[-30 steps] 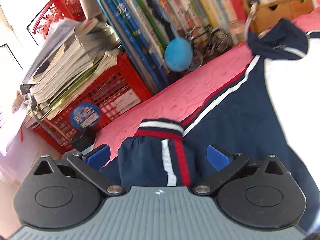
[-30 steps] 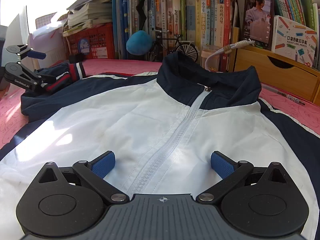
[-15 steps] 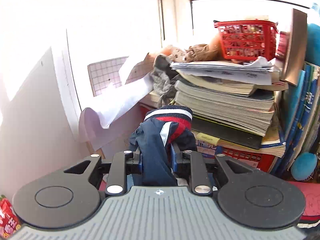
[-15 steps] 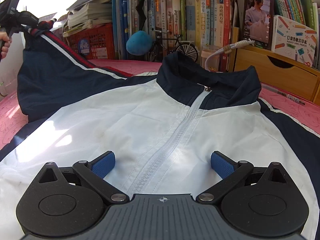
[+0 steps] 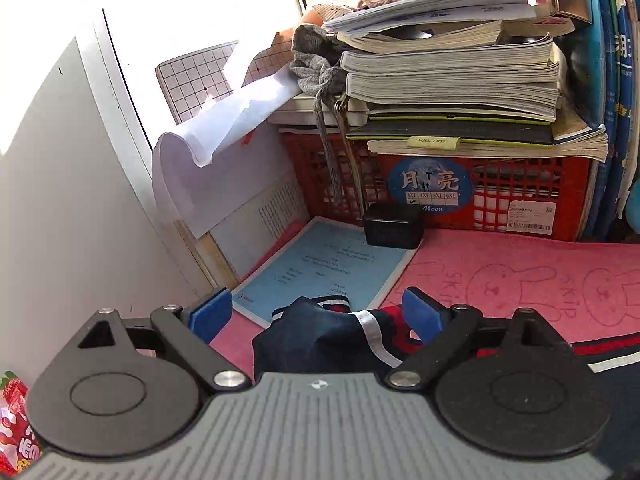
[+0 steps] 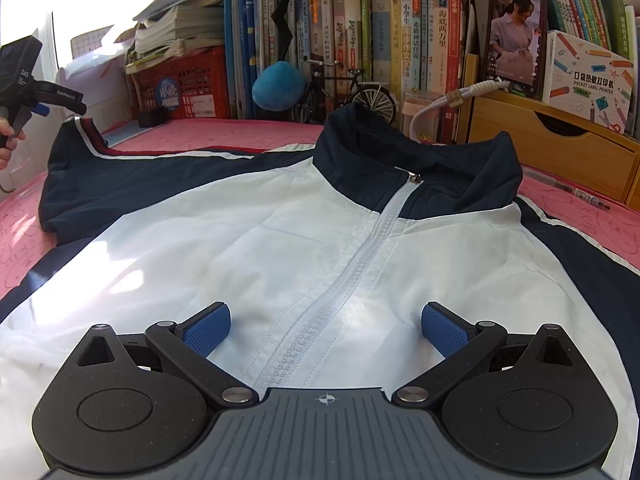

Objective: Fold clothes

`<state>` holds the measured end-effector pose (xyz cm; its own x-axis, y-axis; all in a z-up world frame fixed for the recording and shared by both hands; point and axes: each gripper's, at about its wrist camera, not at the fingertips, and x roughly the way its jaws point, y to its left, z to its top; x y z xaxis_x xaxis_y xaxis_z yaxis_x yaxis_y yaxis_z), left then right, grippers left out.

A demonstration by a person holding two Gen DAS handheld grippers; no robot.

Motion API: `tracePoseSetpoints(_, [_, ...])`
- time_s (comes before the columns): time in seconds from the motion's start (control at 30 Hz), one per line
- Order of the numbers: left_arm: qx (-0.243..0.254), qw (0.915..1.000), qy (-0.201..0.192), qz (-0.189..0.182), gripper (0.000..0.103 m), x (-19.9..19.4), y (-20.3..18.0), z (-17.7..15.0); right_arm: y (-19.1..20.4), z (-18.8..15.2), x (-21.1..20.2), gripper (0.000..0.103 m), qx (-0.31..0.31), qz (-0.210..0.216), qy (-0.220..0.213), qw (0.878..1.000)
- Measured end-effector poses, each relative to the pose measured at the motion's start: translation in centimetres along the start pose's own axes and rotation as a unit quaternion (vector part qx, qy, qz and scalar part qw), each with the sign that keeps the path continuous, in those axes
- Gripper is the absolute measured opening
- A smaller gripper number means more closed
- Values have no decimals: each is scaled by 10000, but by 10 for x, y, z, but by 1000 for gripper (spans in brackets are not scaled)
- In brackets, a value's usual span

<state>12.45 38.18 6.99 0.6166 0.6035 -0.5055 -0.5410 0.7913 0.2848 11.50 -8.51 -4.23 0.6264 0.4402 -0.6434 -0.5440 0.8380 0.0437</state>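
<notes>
A white and navy zip jacket (image 6: 280,240) lies face up on the pink mat (image 6: 208,136), collar toward the books. Its left sleeve (image 6: 132,176) is stretched out to the left. In the left wrist view the sleeve cuff (image 5: 336,324), navy with red and white stripes, lies on the mat between the fingers of my left gripper (image 5: 318,314), which is open and not touching it. The left gripper also shows at the far left of the right wrist view (image 6: 44,100). My right gripper (image 6: 326,324) is open and hovers just over the jacket's zipper (image 6: 320,312).
A red crate (image 5: 460,192) with stacked books stands behind the cuff, a small black box (image 5: 394,230) and a blue sheet (image 5: 324,268) in front of it. A white wall (image 5: 60,200) is at the left. Upright books, a model bicycle (image 6: 348,96) and wooden drawers (image 6: 552,148) line the back.
My left gripper held the cuff raised half a second ago. It has now lowered it to the mat and opened, leaving the sleeve stretched out leftward. The right gripper has not moved.
</notes>
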Motion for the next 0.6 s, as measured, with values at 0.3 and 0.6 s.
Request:
tracePoseSetpoints(0.3, [527,9858,1058,-1190,102,34,-44,-43,0,0,0,103,0,-2,1,10000])
tracePoseSetpoints(0.6, [-261,9947,73,-996,103,2,-15,-18,1,0,0,103,4,-8,2,10000])
